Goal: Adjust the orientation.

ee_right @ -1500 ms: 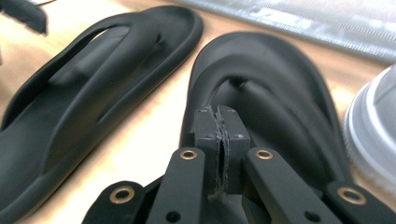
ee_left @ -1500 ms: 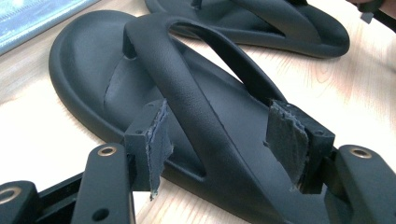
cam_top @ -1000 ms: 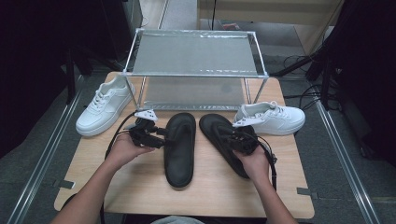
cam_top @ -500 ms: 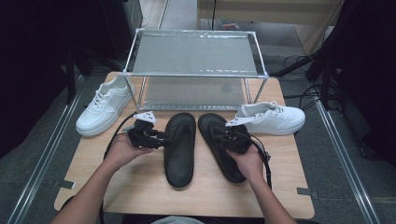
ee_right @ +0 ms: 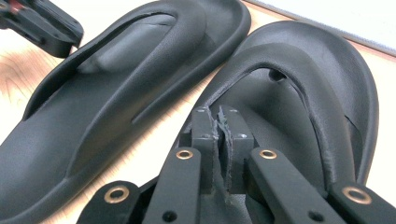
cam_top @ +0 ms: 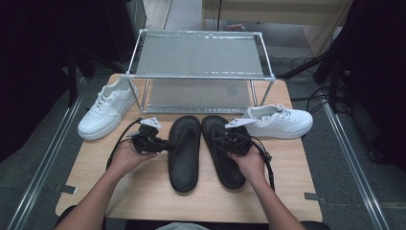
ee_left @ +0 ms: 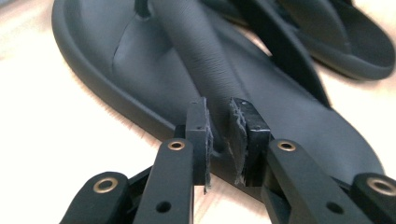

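**Both grippers taking a flip-flop strap**

High view: black flip-flops lie side by side at table centre, near the rack [cam_top: 201, 76]; left gripper [cam_top: 165, 144] on the left flip-flop [cam_top: 184, 153], right gripper [cam_top: 221, 142] on the right flip-flop [cam_top: 222, 151].

Left gripper view: jaws have just been closing around the strap [ee_left: 205, 70], a gap still showing; finish the squeeze before lifting.

Right gripper view: jaws clenched on the right strap [ee_right: 308, 102]; lift both evenly.
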Demonstrator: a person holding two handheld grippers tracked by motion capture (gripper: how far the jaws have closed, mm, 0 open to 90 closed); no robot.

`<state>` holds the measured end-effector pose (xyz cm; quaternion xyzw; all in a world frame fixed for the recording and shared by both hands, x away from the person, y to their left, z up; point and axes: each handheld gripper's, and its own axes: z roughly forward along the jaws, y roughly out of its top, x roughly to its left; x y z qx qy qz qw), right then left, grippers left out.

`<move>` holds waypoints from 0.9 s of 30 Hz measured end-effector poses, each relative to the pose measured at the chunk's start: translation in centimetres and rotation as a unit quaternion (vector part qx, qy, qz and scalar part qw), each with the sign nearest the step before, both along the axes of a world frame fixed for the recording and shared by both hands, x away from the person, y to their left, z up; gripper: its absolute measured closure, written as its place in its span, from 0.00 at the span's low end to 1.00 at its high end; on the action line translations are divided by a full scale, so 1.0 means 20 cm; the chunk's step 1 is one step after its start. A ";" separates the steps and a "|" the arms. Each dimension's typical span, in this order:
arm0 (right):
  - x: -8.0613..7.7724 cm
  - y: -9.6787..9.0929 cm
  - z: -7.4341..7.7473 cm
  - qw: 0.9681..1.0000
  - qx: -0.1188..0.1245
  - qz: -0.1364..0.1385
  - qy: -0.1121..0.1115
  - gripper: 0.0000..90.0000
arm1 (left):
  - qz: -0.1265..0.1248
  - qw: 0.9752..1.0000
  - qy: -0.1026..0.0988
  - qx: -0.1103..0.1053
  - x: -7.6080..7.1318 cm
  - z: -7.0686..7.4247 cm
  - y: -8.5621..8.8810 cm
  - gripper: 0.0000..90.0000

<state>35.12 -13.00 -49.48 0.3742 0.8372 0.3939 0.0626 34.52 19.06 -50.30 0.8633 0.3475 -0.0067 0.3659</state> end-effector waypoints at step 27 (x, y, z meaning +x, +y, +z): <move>0.01 0.00 -0.01 1.000 0.012 0.001 0.009 0.95 | -0.059 0.998 0.011 0.002 -0.11 -0.01 -0.22 0.87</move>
